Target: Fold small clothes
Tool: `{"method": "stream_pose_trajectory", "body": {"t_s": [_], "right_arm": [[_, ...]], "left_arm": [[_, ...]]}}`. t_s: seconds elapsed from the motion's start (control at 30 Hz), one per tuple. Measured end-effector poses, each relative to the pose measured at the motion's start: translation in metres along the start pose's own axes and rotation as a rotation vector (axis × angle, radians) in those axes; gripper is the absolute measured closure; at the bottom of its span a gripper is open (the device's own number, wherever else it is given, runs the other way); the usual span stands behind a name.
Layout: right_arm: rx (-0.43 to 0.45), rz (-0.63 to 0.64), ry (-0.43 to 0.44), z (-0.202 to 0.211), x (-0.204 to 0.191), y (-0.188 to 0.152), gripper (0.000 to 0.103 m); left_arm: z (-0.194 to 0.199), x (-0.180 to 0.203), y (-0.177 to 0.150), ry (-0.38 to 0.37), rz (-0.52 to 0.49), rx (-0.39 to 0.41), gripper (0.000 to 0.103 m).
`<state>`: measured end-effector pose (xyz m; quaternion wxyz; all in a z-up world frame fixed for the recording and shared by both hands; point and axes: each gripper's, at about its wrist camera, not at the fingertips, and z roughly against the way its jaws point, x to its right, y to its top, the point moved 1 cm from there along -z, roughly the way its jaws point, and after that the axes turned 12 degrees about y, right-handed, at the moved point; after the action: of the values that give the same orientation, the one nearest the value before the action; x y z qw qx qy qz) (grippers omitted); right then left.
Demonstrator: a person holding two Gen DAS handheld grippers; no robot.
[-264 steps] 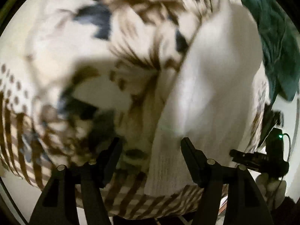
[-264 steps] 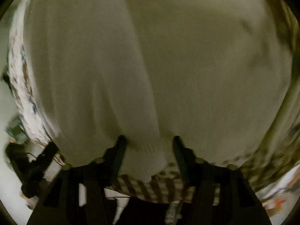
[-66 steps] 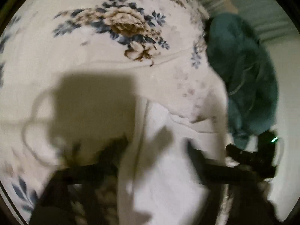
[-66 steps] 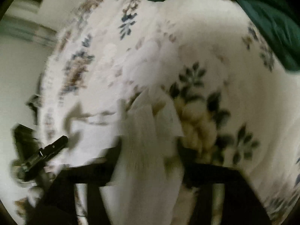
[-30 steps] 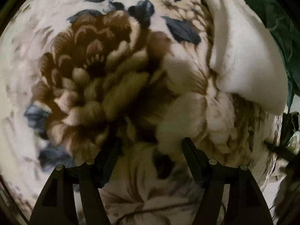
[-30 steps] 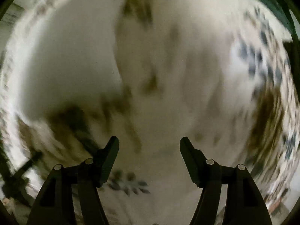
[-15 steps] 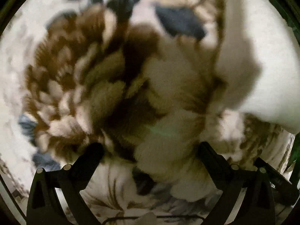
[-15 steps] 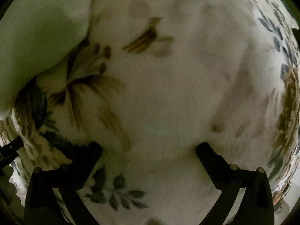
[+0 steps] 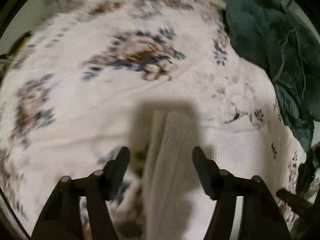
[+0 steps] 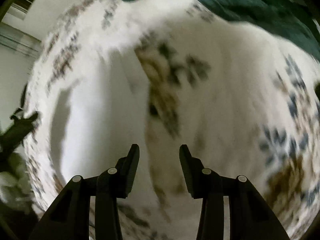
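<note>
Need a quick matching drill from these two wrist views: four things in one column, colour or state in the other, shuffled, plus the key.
Things:
1. knit garment
2. bedspread
3. crumpled cloth
4. right hand-held gripper

Descriptions:
A. dark teal, bunched at the far right edge of the bed
B. white, ribbed, running up between the left hand-held gripper's closing jaws
C. jaws closing, nothing clearly gripped; the view is blurred
D. white with brown and blue flowers

Pairs: 1-B, 2-D, 3-A, 4-C
</note>
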<state>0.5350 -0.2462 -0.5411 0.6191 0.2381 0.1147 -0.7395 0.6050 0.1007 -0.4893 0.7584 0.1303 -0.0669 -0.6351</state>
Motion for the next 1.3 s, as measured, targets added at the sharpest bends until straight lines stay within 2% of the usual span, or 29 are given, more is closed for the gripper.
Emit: {"method": "stream_pose_trajectory", "body": {"t_s": [0.13, 0.17, 0.2, 0.23, 0.27, 0.3, 0.47, 0.57, 0.6, 0.63, 0.67, 0.7, 0.87, 0.97, 1.07, 1.1, 1.2, 1.27, 1.3], "right_arm": [[0.016, 0.043, -0.003, -0.025, -0.036, 0.042, 0.059], [0.012, 0.047, 0.002, -0.030, -0.039, 0.048, 0.059], [0.004, 0.052, 0.005, -0.037, -0.042, 0.053, 0.059], [-0.004, 0.059, 0.001, -0.050, -0.051, 0.056, 0.059], [-0.013, 0.068, -0.007, -0.060, -0.054, 0.069, 0.059], [-0.018, 0.079, -0.016, -0.067, -0.055, 0.068, 0.059], [-0.027, 0.097, -0.028, -0.083, -0.052, 0.065, 0.060], [-0.024, 0.081, 0.021, -0.087, -0.051, 0.072, 0.060], [-0.030, 0.081, 0.023, -0.090, -0.051, 0.074, 0.061], [-0.031, 0.082, 0.033, -0.092, -0.053, 0.077, 0.073], [-0.025, 0.086, 0.052, -0.091, -0.055, 0.078, 0.099], [-0.019, 0.090, 0.054, -0.091, -0.057, 0.079, 0.099], [0.120, 0.107, 0.051, -0.059, -0.073, 0.086, 0.100], [0.086, 0.093, 0.067, -0.061, -0.072, 0.094, 0.100], [0.104, 0.099, 0.018, -0.066, -0.068, 0.095, 0.100], [0.118, 0.102, -0.024, -0.069, -0.066, 0.096, 0.101], [0.048, 0.080, -0.065, -0.099, -0.054, 0.100, 0.100], [-0.061, 0.095, -0.066, -0.123, -0.052, 0.098, 0.099], [-0.078, 0.108, -0.074, -0.126, -0.055, 0.097, 0.099]], "left_arm": [[-0.028, 0.021, 0.002, 0.016, -0.074, -0.050, 0.043], [-0.033, 0.026, 0.003, 0.021, -0.095, -0.056, 0.054], [-0.037, 0.029, 0.001, 0.032, -0.115, -0.053, 0.094], [-0.038, 0.031, -0.001, 0.032, -0.126, -0.046, 0.098], [-0.034, 0.030, 0.000, 0.022, -0.122, -0.023, 0.099], [-0.023, 0.028, -0.003, 0.014, -0.111, 0.039, 0.099], [0.022, 0.012, -0.012, -0.046, -0.033, 0.136, 0.099], [0.035, -0.001, -0.013, -0.089, 0.045, 0.151, 0.099], [0.036, -0.006, -0.011, -0.108, 0.069, 0.148, 0.100], [0.034, -0.010, -0.010, -0.114, 0.089, 0.144, 0.100], [0.032, -0.013, -0.010, -0.114, 0.106, 0.136, 0.100], [0.028, -0.016, -0.009, -0.110, 0.116, 0.127, 0.100], [0.004, -0.023, -0.003, -0.094, 0.138, 0.075, 0.100], [-0.020, -0.025, 0.003, -0.068, 0.142, 0.026, 0.100], [-0.041, -0.023, 0.003, -0.050, 0.129, -0.016, 0.099], [-0.050, -0.022, 0.003, -0.043, 0.117, -0.035, 0.099], [-0.081, -0.018, -0.002, -0.051, 0.064, -0.123, 0.099], [-0.077, -0.016, -0.002, -0.062, 0.026, -0.125, 0.098], [-0.070, -0.018, -0.002, -0.094, 0.026, -0.122, 0.095]]}}
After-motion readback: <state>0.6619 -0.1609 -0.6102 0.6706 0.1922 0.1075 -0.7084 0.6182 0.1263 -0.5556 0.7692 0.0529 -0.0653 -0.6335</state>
